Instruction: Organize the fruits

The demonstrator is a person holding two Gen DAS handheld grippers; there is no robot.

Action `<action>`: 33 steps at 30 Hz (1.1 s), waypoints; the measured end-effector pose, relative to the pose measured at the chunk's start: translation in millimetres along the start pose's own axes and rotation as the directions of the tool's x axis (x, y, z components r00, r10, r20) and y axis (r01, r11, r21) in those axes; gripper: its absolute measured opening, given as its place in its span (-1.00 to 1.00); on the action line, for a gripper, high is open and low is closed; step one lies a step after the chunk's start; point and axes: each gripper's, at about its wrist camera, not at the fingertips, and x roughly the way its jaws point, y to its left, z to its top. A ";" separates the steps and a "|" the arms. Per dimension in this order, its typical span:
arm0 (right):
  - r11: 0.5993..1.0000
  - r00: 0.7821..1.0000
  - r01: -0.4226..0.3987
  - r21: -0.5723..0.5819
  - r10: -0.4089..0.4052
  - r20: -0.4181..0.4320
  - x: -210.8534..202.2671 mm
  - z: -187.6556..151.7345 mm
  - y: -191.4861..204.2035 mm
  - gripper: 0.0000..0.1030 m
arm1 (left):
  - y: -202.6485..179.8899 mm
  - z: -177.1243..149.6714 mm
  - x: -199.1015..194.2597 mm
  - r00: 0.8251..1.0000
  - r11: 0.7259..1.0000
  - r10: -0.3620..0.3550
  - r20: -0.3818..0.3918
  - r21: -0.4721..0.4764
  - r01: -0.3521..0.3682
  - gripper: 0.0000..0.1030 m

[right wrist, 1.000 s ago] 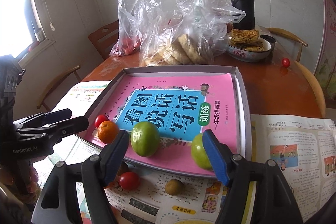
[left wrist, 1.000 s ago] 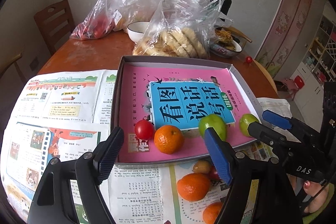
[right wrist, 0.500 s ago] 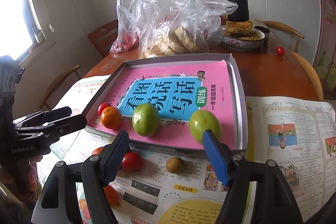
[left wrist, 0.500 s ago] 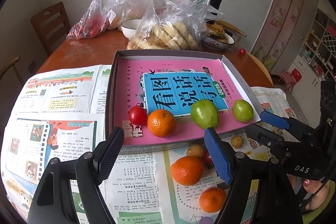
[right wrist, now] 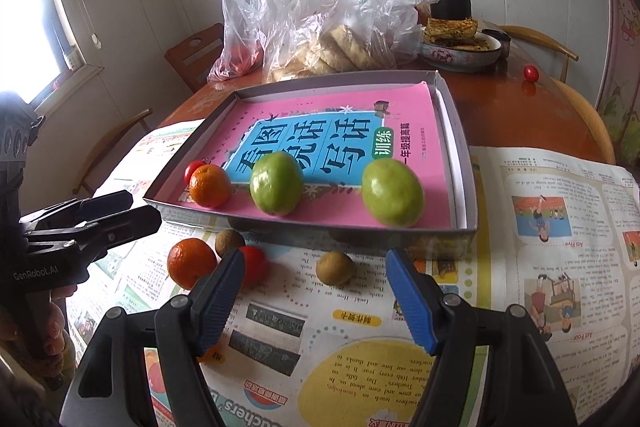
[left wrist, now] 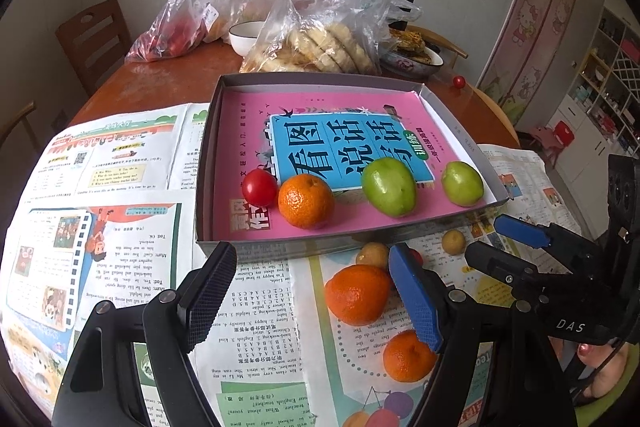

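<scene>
My finger pads [left wrist: 208,297] look like ribbed rubber, matt. The box [left wrist: 256,251] is dull grey card; the book [left wrist: 320,155] inside has a glossy paper cover. Green fruits [right wrist: 276,183] shine smooth — oranges [left wrist: 306,201] are pebbled. Newsprint [right wrist: 560,227] is matt, bags [right wrist: 360,11] crinkly clear plastic, table [left wrist: 160,83] worn wood.

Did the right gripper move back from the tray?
Yes. The right gripper has pulled back toward the person: the tray looks farther off, and more newspaper shows before it.
</scene>
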 end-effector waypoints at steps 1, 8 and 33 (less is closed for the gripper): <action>1.000 1.000 -0.001 0.000 0.001 -0.001 0.1 -0.2 0.2 0.40 | 0.2 -0.6 0.2 1.000 1.000 -0.001 -0.002 -0.002 0.001 0.55; 1.000 1.000 -0.003 -0.004 0.003 -0.008 3.0 0.6 1.1 0.40 | 0.0 -5.0 2.5 1.000 1.000 0.004 -0.017 0.003 -0.004 0.55; 1.000 0.998 -0.005 -0.017 0.004 -0.062 19.4 -8.9 2.4 0.40 | -11.1 -19.9 25.0 0.994 1.000 -0.019 -0.103 0.020 0.021 0.55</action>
